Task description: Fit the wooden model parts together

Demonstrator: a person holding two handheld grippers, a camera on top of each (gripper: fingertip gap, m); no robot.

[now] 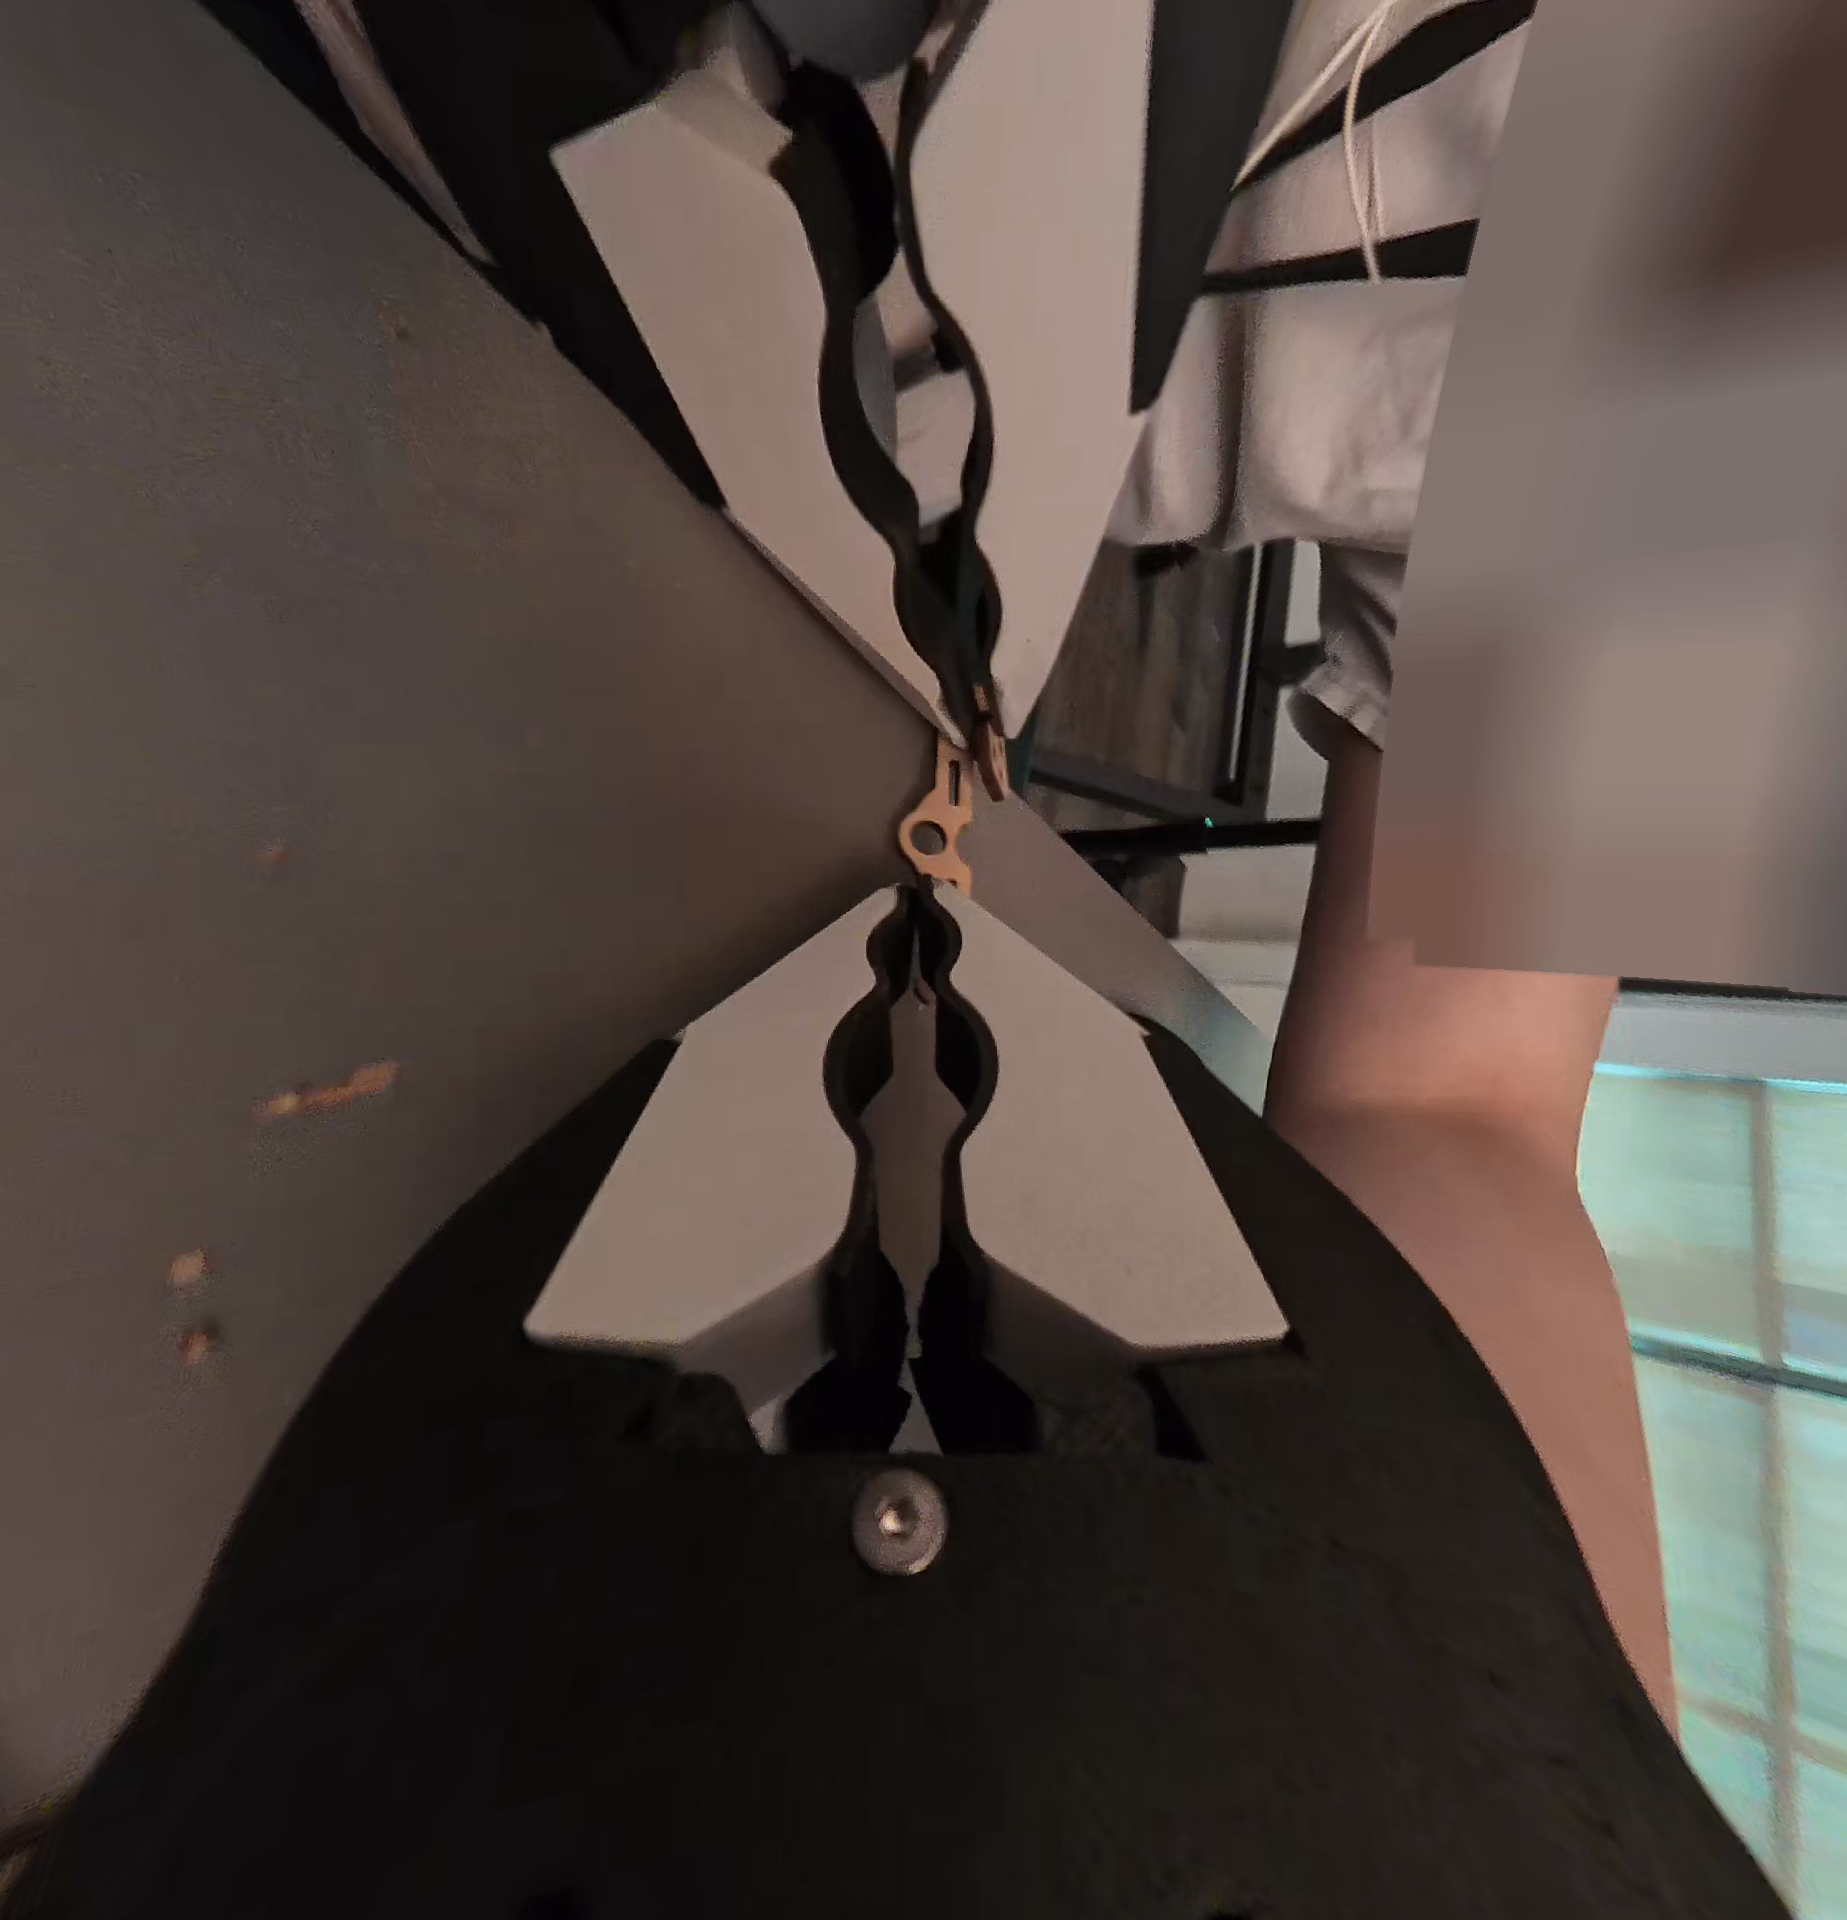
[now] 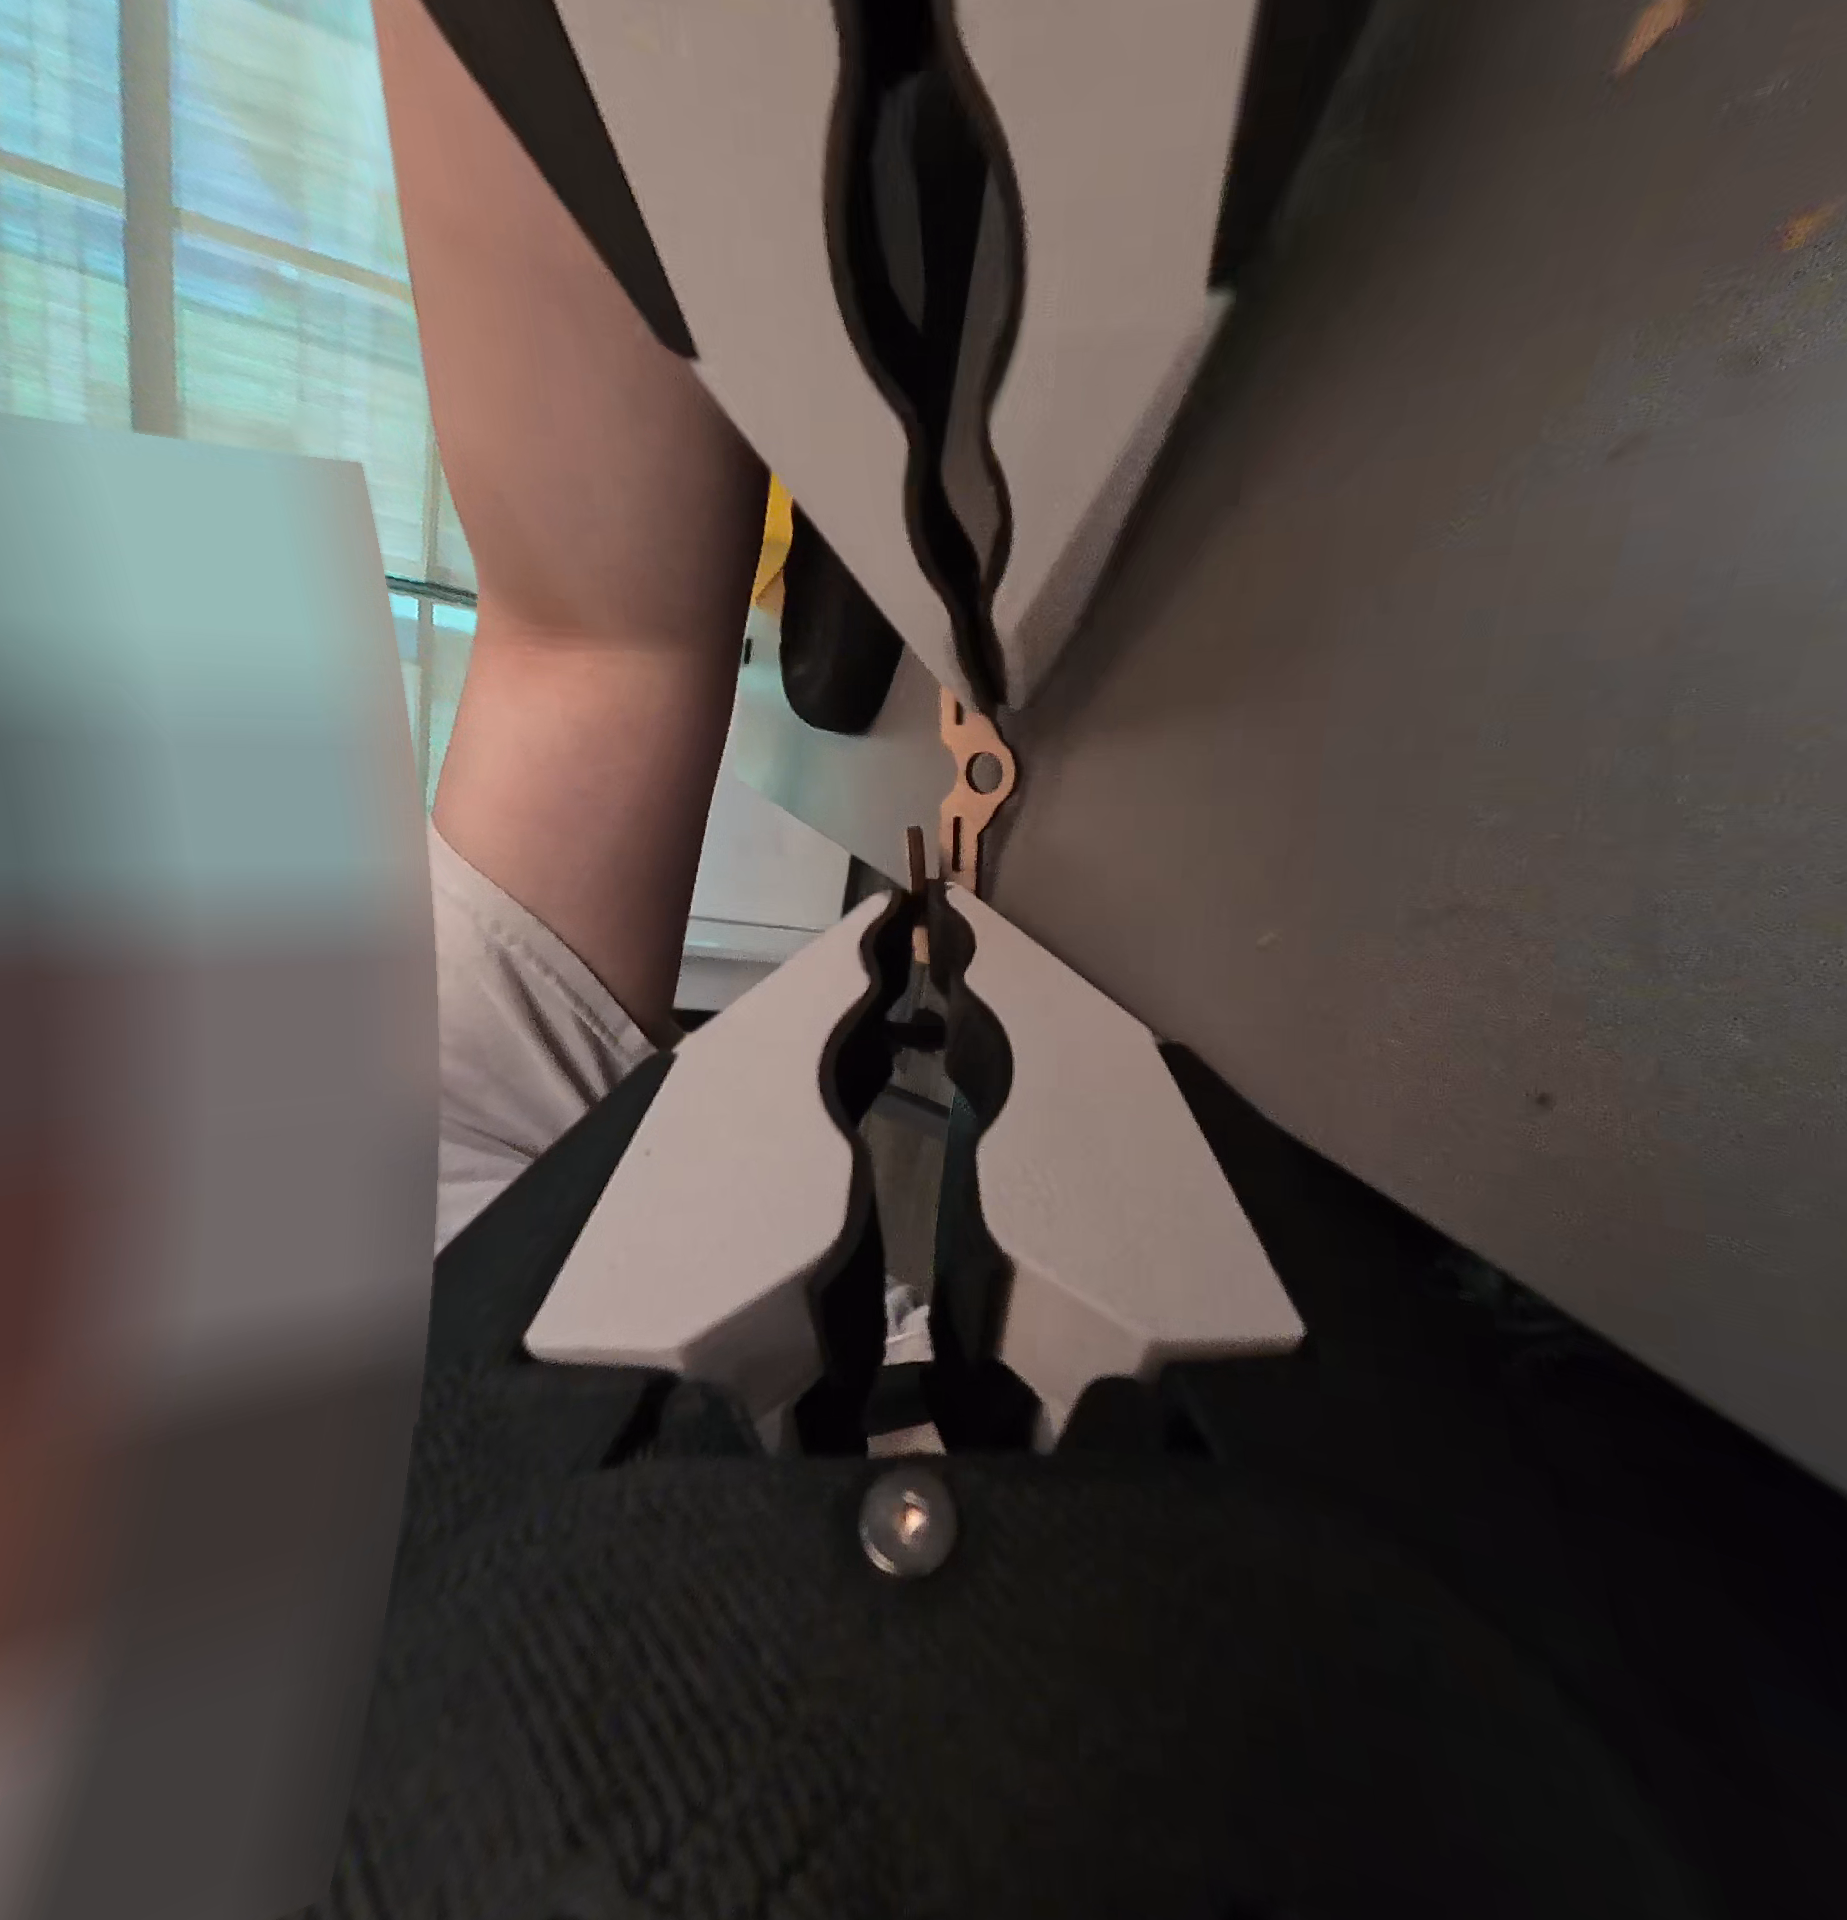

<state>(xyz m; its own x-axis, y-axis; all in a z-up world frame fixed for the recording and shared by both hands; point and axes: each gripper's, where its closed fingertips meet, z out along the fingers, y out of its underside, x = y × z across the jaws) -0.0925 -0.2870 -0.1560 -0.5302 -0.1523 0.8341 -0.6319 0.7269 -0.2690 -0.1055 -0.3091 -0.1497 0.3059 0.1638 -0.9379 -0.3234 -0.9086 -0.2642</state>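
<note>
The two grippers meet tip to tip above the grey table [image 1: 275, 623]. My left gripper [image 1: 927, 896] is shut on a flat light wooden part with a round hole [image 1: 934, 831]. That part also shows in the right wrist view [image 2: 979, 774], hanging from the left gripper [image 2: 986, 694]. My right gripper [image 2: 924, 896] is shut on a small thin wooden part [image 2: 916, 852], seen edge-on, right beside the slotted end of the flat part. I cannot tell whether they touch. In the left wrist view the right gripper [image 1: 976, 722] comes in from the top with its thin part [image 1: 992, 769].
Small wooden bits lie on the table [image 1: 327, 1086], [image 1: 186, 1268], and in the right wrist view [image 2: 1807, 223]. The table edge runs close to the parts. A person's bare arm [image 1: 1418, 1143], [image 2: 566, 623] is beside the grippers. A window [image 2: 171, 260] is behind. Less than 4 cm separates the two grippers' tips.
</note>
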